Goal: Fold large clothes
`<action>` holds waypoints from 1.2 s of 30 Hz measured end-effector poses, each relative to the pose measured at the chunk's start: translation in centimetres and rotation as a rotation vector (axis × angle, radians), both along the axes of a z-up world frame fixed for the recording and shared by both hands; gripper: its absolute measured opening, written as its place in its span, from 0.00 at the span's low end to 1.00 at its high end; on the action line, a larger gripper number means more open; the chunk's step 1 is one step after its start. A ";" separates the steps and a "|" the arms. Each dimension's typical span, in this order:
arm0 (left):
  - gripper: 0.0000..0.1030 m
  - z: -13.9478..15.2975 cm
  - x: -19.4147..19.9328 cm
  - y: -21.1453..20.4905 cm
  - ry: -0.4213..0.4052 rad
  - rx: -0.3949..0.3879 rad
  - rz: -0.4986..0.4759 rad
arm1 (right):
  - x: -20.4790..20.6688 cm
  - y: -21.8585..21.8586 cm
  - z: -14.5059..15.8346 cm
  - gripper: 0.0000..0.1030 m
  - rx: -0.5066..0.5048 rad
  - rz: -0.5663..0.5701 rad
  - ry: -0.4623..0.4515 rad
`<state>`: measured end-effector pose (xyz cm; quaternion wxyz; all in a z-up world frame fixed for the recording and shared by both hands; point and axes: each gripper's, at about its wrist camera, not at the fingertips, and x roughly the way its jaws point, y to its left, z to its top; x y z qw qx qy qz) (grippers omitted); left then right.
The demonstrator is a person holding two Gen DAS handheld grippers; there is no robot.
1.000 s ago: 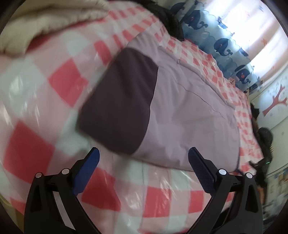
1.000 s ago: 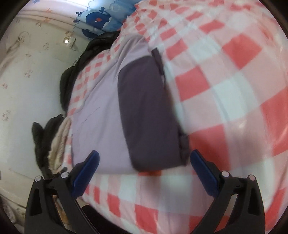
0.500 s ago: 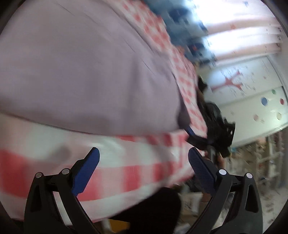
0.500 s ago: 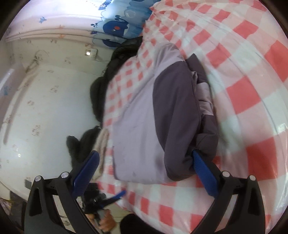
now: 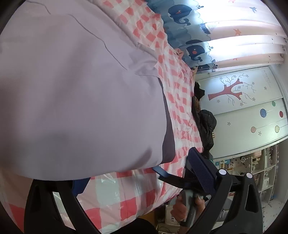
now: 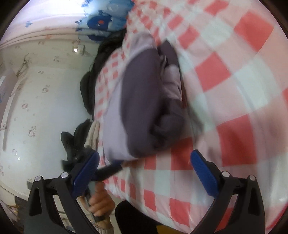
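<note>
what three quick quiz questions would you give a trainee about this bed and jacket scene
1. True or false: the right gripper is shut on the jacket.
2. Pick one. The bed cover under the jacket is: A plain blue, B red and white checks, C green stripes.
3. Short answer: which animal is printed on the curtain behind the bed?

Key: 1 false, its jaws stand open with nothing between them. 2 B. 3 whales.
</note>
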<state>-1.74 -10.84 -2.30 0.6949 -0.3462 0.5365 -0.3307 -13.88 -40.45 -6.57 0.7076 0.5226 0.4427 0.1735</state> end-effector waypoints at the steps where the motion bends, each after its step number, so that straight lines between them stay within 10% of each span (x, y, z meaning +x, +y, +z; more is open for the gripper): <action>1: 0.92 0.2 0.0 0.0 0.001 0.003 -0.001 | 1.1 0.6 -0.4 0.95 0.065 0.015 -0.011; 9: 0.92 -0.9 -2.9 7.3 -0.001 0.008 0.053 | 6.3 1.2 1.7 0.95 0.314 -0.076 -0.129; 15: 0.92 -3.3 -2.7 19.7 0.059 -0.029 0.348 | 8.3 3.0 6.6 0.95 0.231 0.001 -0.164; 21: 0.92 -5.6 -1.8 30.5 0.126 -0.074 0.628 | 7.5 2.9 5.3 0.95 0.119 0.027 -0.098; 31: 0.92 -4.0 0.3 30.3 0.050 0.026 0.541 | 7.6 2.4 -2.9 0.95 0.016 0.015 0.113; 36: 0.90 -5.3 1.2 30.9 0.115 -0.004 0.548 | 7.9 1.5 -3.1 0.95 0.110 -0.039 0.050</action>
